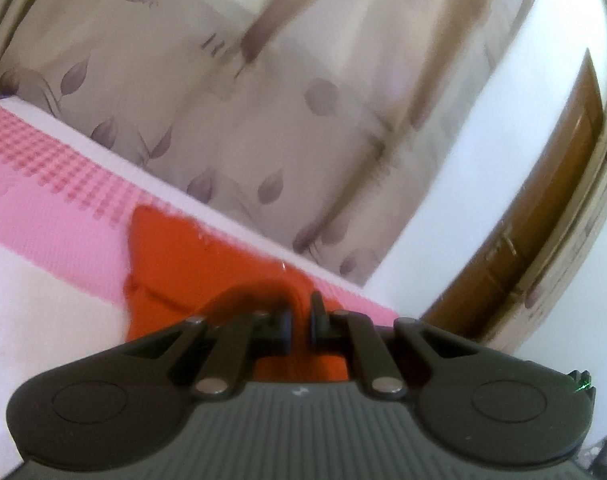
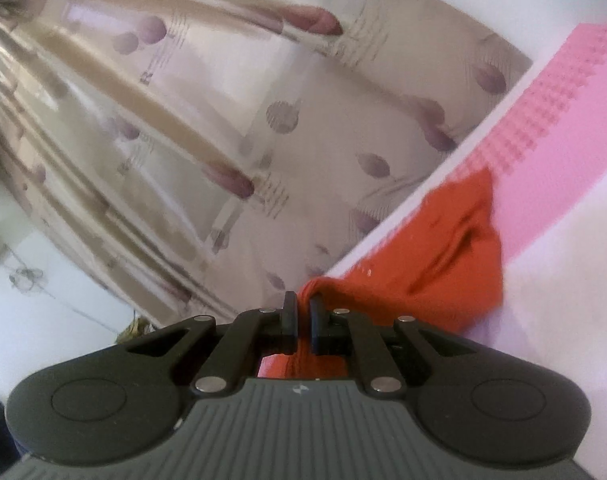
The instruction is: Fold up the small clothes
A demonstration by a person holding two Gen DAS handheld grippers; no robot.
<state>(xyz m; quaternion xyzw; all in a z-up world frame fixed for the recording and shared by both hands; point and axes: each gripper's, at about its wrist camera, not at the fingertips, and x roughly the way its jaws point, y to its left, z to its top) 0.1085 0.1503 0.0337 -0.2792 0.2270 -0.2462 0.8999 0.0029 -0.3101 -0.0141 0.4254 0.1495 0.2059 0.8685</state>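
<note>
A small red-orange garment [image 1: 191, 256] lies on a pink and white bed cover [image 1: 43, 208]. My left gripper [image 1: 301, 320] is shut on one edge of the garment, with cloth bunched between the jaws. In the right wrist view the same garment [image 2: 443, 256] stretches from the bed cover [image 2: 563, 128] to my right gripper [image 2: 302, 320], which is shut on another edge of it. Both views are tilted and motion-blurred. The part of the garment under the grippers is hidden.
A beige curtain with purple leaf prints [image 1: 263, 100] hangs behind the bed, also in the right wrist view [image 2: 183, 140]. A white wall [image 1: 483, 152] and a brown wooden door [image 1: 543, 232] stand at the right. The bed's far edge [image 2: 423, 196] runs diagonally.
</note>
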